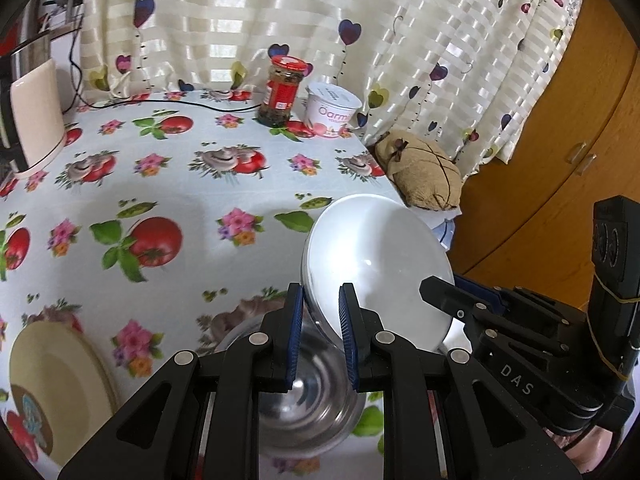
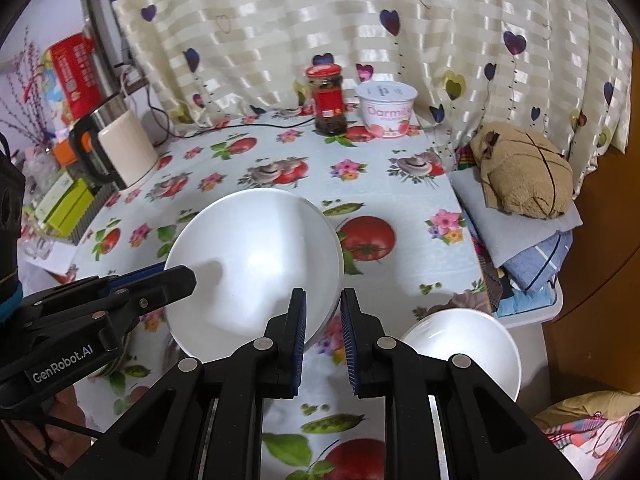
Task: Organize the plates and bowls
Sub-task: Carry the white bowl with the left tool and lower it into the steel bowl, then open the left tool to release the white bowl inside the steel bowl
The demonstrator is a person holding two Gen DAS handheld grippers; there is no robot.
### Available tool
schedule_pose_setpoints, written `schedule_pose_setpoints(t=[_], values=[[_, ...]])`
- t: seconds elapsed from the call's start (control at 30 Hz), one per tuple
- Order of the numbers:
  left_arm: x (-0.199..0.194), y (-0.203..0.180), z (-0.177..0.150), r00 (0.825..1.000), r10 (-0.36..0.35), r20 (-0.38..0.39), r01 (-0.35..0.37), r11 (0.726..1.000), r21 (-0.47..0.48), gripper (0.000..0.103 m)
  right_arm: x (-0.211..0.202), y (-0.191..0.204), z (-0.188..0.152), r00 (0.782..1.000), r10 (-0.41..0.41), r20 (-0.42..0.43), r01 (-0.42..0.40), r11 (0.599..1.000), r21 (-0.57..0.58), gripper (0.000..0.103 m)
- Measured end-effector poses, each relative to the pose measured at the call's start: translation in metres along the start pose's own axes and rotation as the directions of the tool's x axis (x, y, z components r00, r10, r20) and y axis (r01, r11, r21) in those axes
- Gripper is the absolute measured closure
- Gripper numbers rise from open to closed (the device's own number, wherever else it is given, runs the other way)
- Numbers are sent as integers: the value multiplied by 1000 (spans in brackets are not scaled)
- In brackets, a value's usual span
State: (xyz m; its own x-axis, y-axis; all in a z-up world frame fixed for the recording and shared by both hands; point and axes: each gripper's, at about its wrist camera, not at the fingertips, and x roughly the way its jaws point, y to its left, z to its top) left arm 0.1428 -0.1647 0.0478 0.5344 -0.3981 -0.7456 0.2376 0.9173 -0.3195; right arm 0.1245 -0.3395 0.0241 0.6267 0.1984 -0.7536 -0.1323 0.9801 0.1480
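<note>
A: Left wrist view, items left to right?

B: Item one, yellow plate (image 1: 60,380): flat on the tablecloth (image 1: 180,168), well to the left of the jaws. Item two, steel bowl (image 1: 308,392): upright, directly under and behind the jaws. Item three, left gripper (image 1: 320,340): jaws pinching the near rim of the white bowl (image 1: 380,264). Item four, that white bowl: tilted on edge, rising from the jaws up and to the right, hollow side towards the right. Whether its lower edge touches the steel bowl, I cannot tell. Item five, right gripper (image 1: 440,290): right of the jaws, one finger across the bowl's face and a blue pad behind, pinching the opposite rim.

A: Right wrist view?

B: Left gripper enters from the left, clamped on the far rim. The white bowl fills the space left of the right jaws, its near rim caught at their left pad. Second white bowl (image 2: 460,344): upright on the cloth, just right of the jaws.

A: Step in hand?

B: By my reading, carriage: one bowl is held between both grippers, off the cloth, not yet set down.

A: Next move calls for?

B: Levelling the bowl, bringing it over a like piece, probably the second white bowl, and lowering it square before either grip loosens. Risk: a tilted rim slipping from the pads.
</note>
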Motion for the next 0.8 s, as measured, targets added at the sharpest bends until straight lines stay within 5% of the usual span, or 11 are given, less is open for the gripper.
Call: schedule_pose_setpoints(t=[0.8], values=[[-16, 40, -52, 997, 54, -62, -59, 995, -85, 84, 10, 55, -43, 994, 57, -93, -64, 995, -76, 86]])
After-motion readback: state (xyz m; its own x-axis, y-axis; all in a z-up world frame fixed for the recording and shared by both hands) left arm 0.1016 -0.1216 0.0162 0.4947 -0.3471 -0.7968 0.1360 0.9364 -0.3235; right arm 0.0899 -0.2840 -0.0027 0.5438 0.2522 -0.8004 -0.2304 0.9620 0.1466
